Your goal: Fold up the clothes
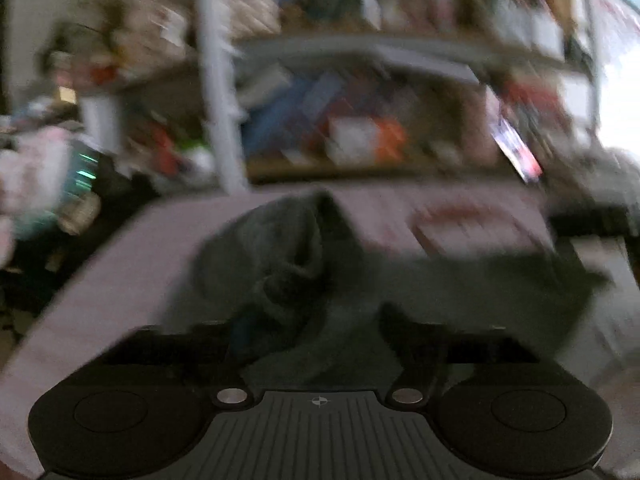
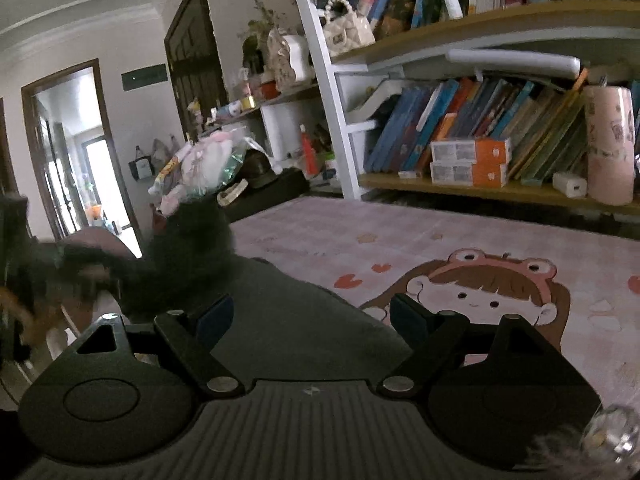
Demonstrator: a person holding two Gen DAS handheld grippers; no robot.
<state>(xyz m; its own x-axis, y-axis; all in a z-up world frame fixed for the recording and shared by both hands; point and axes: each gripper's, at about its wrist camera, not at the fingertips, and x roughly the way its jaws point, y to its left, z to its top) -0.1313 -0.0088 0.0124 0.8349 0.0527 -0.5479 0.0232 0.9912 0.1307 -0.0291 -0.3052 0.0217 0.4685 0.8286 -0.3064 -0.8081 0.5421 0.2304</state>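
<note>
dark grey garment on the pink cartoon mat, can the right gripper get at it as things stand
Probably yes: the right gripper is open, and the flat part of the dark grey garment lies directly between and below its fingers on the pink cartoon mat, with nothing in between.

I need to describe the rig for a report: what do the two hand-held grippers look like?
Both look alike. The right hand-held gripper has matte black angular fingers with dark blue pads, silver pivot screws, two round black discs and a grey ribbed plate bearing a small mark. The left hand-held gripper shows the same parts, blurred. No cables or sleeves show.
</note>
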